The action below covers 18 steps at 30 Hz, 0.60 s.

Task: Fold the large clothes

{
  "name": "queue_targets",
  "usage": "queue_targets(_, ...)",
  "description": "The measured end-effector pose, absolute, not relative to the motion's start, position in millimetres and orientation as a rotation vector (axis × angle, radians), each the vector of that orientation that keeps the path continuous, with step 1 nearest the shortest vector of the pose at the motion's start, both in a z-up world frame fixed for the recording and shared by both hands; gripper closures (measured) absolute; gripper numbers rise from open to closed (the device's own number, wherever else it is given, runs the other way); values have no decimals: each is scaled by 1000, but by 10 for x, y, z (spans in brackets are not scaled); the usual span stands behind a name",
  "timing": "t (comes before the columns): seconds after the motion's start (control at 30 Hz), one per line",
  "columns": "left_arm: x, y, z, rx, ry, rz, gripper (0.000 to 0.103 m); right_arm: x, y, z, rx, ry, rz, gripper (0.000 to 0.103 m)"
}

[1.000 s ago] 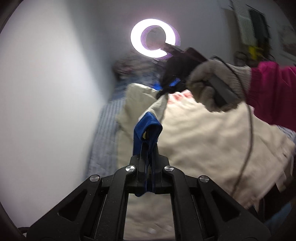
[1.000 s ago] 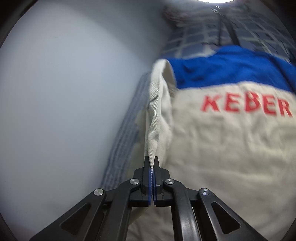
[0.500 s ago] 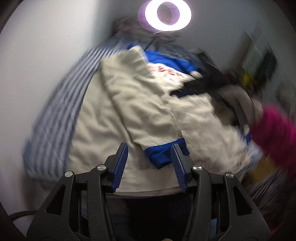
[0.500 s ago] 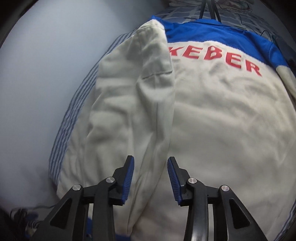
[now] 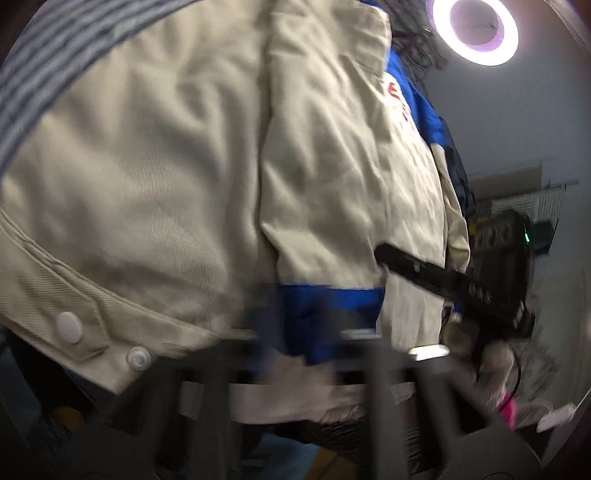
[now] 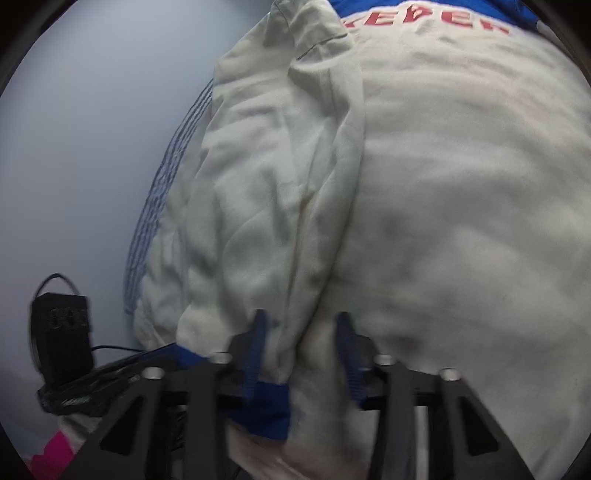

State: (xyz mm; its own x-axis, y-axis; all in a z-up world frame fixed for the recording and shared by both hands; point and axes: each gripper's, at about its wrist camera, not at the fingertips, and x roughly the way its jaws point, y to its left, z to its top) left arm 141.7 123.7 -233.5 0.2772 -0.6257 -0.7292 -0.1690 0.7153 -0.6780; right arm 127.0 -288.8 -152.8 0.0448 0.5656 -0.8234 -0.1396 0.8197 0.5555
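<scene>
A large cream jacket [image 6: 443, 206] with a blue yoke and red lettering lies back-up on the striped bed. One sleeve [image 5: 317, 192] is folded over the back, its blue cuff [image 5: 328, 310] near the hem. My left gripper [image 5: 314, 332] is badly blurred; its jaws look apart over the cuff. My right gripper [image 6: 301, 350] is open, low over the sleeve [image 6: 295, 236] just above the cuff [image 6: 266, 410]. It also shows in the left wrist view [image 5: 443, 280].
A blue-and-white striped sheet [image 6: 166, 192] covers the bed under the jacket. A lit ring light [image 5: 476, 29] stands beyond the bed. A black box with cables [image 6: 61, 332] hangs at the bed's left side. A snap-buttoned hem band [image 5: 74, 325] is close.
Both grippers let go of the sleeve, which now lies folded across the jacket's back. Both have pulled back toward the hem, and the left camera has swung in close and left.
</scene>
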Motion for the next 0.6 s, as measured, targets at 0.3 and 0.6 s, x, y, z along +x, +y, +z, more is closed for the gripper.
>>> queue_targets(0.3, 1216, 1580, -1625, -470, 1085, -291, 101, 1056, -2508, -1203, 433, 1394, 676, 101)
queue_targets(0.6, 977, 2266, -1875, -457, 1181, -149, 101, 684, -1599, -1029, 264, 1379, 814, 102)
